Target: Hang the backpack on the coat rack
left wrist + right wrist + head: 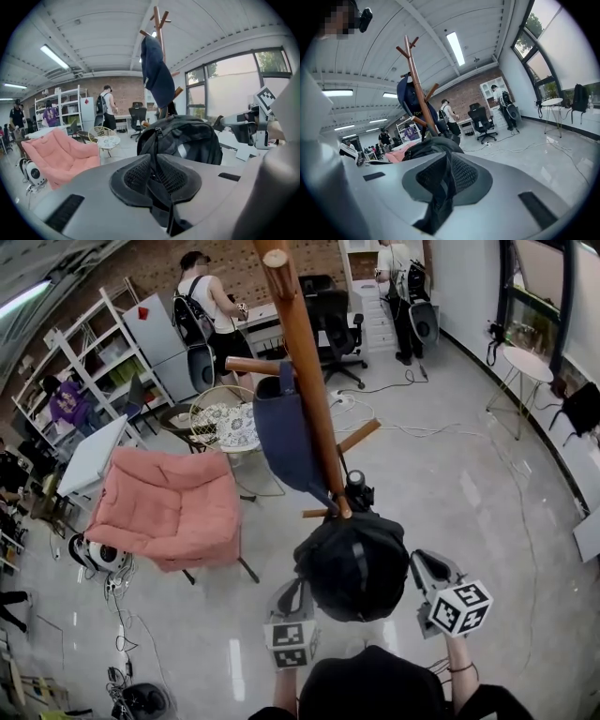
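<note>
A black backpack [354, 563] hangs off the floor between my two grippers, just below the foot of a tall wooden coat rack [305, 362]. A navy cloth bag [284, 432] hangs from one of the rack's pegs. My left gripper [298, 594] is shut on a black strap [157, 187] of the backpack [187, 138]. My right gripper [420, 575] is shut on another black strap [438, 192], with the backpack [433, 146] right beyond the jaws. In both gripper views the coat rack [160, 33] [416, 77] rises above the pack.
A pink armchair [173, 507] stands left of the rack, with a round table and wire chair [225, 423] behind it. A person with a backpack [206, 310] and an office chair [333, 320] are farther back. Cables [412, 432] lie on the floor; a white side table [528, 364] stands at the right.
</note>
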